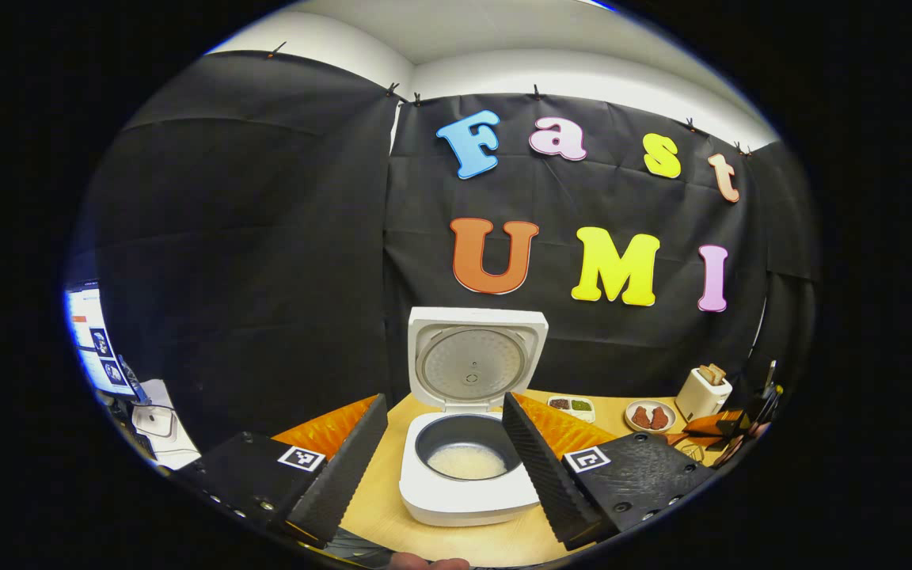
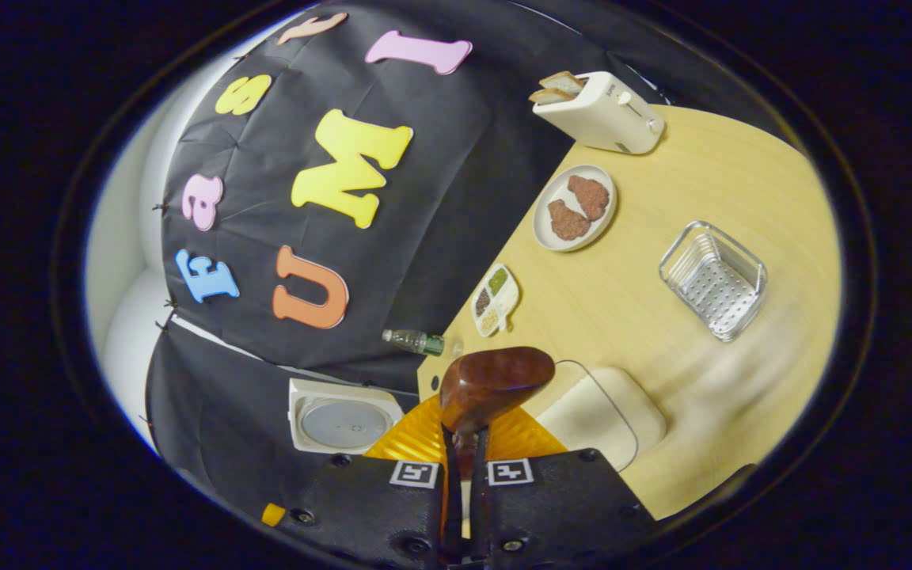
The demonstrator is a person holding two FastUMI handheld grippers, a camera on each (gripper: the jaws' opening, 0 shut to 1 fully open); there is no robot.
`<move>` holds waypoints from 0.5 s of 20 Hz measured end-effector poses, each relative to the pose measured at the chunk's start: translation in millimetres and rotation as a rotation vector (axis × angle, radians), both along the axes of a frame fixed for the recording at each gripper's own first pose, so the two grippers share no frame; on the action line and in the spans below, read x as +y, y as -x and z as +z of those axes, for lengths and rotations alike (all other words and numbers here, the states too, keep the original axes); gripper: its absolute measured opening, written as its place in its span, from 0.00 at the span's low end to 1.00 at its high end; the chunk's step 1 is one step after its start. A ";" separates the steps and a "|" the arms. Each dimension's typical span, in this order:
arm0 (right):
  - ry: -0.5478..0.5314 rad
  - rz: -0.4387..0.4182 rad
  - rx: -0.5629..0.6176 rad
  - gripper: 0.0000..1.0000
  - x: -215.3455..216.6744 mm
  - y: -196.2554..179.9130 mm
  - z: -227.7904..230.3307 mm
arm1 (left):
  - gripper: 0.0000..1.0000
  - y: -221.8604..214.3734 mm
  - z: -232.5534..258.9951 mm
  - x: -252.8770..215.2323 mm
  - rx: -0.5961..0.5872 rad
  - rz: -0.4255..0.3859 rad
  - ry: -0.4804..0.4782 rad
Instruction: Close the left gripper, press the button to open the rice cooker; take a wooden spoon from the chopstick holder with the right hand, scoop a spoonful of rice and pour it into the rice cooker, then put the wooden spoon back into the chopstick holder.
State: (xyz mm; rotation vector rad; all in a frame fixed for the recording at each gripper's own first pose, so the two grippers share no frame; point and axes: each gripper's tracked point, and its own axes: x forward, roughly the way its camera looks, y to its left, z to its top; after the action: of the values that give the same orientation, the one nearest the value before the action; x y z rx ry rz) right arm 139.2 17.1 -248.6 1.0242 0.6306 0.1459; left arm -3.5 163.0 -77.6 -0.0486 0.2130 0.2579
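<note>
Rice cooker (image 1: 468, 443) is seen standing open on the wooden table (image 1: 393, 507), lid (image 1: 476, 358) raised upright behind the pot; the button press is judged done. A layer of rice (image 1: 467, 461) is seen at the bottom of the inner pot, so some rice is taken to have been poured in already, though whether from this spoonful cannot be told.

Left gripper (image 1: 444, 451) is held in front of the cooker with its fingers spread wide, the pot framed between them; nothing is gripped.

Right gripper (image 2: 464, 507) is seen clamped tight on the handle of the wooden spoon (image 2: 492, 380), fingers nearly together with the handle pinched between. The camera is rolled well to one side, so the spoon is judged tipped, as in pouring. The bowl of the spoon is seen from its back; whether rice remains in it cannot be told. The cooker's lid (image 2: 343, 417) and white body (image 2: 598, 419) are seen just beyond and beside the spoon.

Left to do, by judgement: the pour to be finished if not complete, and the spoon returned to the chopstick holder.

Elsewhere on the table: toaster (image 2: 600, 111), plate (image 2: 575, 207), wire basket (image 2: 713, 279).
</note>
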 end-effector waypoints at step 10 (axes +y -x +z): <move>0.000 0.184 -0.111 0.09 136.2 -37.6 65.1 | 0.94 27.3 2.1 44.5 -0.028 0.031 -0.009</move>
State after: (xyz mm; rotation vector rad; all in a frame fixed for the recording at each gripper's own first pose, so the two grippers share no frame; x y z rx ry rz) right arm 176.7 153.3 -183.5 0.9507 0.6226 0.3623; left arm -30.7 207.5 -75.5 -0.0464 0.1837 0.2892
